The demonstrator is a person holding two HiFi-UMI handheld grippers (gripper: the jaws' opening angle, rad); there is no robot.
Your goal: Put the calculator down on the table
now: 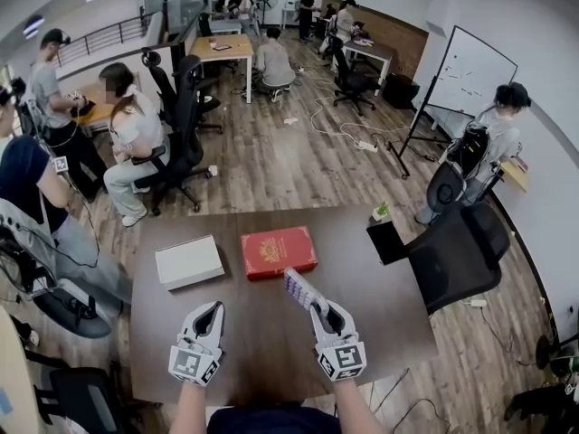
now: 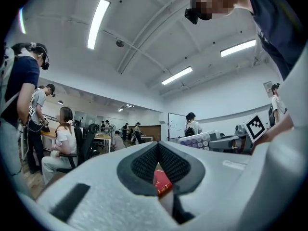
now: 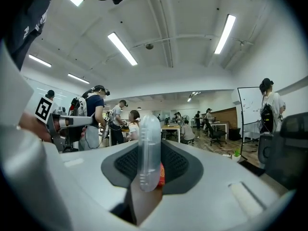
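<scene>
A pale calculator [image 1: 301,288] with rows of round keys hangs tilted just above the brown table [image 1: 389,297], near its front middle. My right gripper [image 1: 318,306] is shut on its near end. In the right gripper view the calculator [image 3: 149,148] stands edge-on between the dark pads [image 3: 126,163]. My left gripper [image 1: 213,311] hovers to the left of it with its jaws together and nothing in them. From the left gripper view the calculator [image 2: 197,141] shows off to the right, and the red book [image 2: 162,181] peeks through the narrow slit between the jaws.
A red book [image 1: 279,251] and a white box [image 1: 188,261] lie on the far half of the table. A small black box with a green plant [image 1: 387,237] stands at the far right corner. A black office chair [image 1: 461,251] sits right of the table. People work beyond.
</scene>
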